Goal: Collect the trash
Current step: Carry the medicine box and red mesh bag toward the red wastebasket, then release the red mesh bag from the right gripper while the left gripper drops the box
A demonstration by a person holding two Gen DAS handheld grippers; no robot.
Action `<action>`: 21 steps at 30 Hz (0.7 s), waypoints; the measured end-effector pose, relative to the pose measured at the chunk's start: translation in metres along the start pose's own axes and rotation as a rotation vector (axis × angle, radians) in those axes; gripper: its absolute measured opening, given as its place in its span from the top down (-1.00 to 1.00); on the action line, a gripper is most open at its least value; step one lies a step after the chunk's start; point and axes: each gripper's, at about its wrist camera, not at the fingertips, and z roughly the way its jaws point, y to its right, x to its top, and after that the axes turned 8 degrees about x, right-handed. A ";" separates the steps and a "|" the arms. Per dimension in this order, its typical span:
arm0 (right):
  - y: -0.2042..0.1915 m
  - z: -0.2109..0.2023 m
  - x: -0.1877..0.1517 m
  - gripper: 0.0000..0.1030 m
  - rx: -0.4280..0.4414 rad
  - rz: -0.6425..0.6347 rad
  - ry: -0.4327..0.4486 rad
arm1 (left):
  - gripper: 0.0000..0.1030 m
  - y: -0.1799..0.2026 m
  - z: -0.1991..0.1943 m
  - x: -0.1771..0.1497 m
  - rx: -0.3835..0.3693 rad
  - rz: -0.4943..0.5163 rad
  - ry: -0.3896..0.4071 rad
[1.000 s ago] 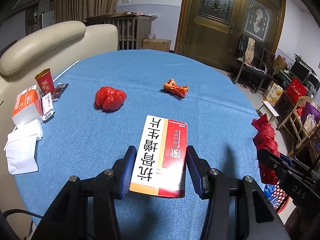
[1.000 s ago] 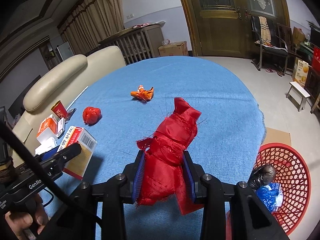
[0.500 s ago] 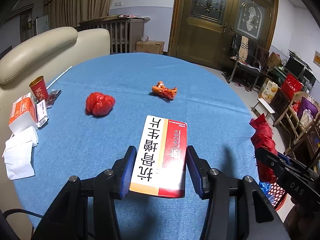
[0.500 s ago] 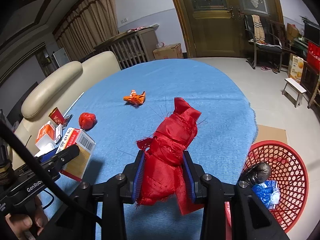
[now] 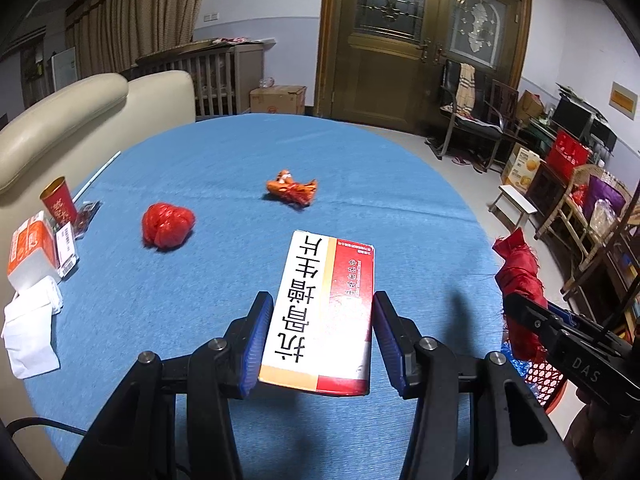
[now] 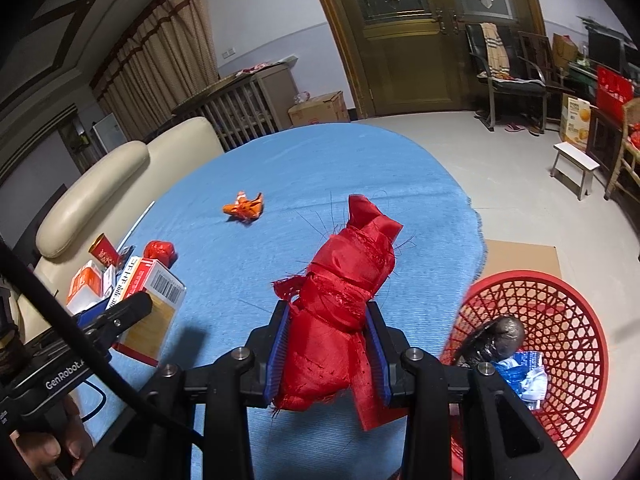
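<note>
I am over a round table (image 5: 248, 152) draped in a ribbed blue cloth, with a cream padded sofa (image 5: 60, 116) behind its left edge and a brown panelled door with leaded glass (image 5: 420, 40) at the far end of the room. At the far left of the table lie a crumpled white tissue (image 5: 28, 328), an orange and white carton (image 5: 30, 250) and a red paper cup (image 5: 59, 205); what sits behind the cup is too small to make out. Further right, a glossy red plastic ball (image 5: 168, 225) rests on the cloth, and beyond it a twisted orange wrapper (image 5: 292, 191), the two well apart. My left gripper (image 5: 318, 334) is clamped on a flat cardboard medicine box (image 5: 324, 312), white, tan and red with large black print, its blue ridged pads pressing the long sides; the box's near end is cut off from view by my own fingers. My right gripper (image 6: 326, 350) squeezes a bundle of red satin cloth (image 6: 344, 300), knotted and frayed, with loose threads sticking out at the top; its lower end hangs below the pads. To the right, off the table's edge on the floor, stands a red plastic lattice basket (image 6: 560, 320), partly hidden behind my right gripper, holding a dark shiny bag (image 6: 500, 338) and blue and white scraps (image 6: 524, 372) I cannot identify.
</note>
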 end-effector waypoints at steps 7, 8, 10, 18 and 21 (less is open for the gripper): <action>0.022 -0.011 -0.004 0.24 -0.024 0.045 0.015 | -0.01 0.025 -0.004 0.004 -0.035 0.047 0.011; 0.026 -0.013 -0.005 0.24 -0.029 0.050 0.018 | -0.01 0.029 -0.004 0.004 -0.041 0.054 0.012; 0.037 -0.018 -0.007 0.24 -0.042 0.069 0.025 | -0.01 0.037 -0.006 0.006 -0.053 0.070 0.018; 0.092 -0.043 -0.018 0.25 -0.131 0.158 0.056 | -0.01 0.074 -0.013 0.008 -0.110 0.128 0.039; 0.117 -0.048 -0.026 0.25 -0.177 0.198 0.051 | -0.01 0.090 -0.014 0.009 -0.133 0.156 0.042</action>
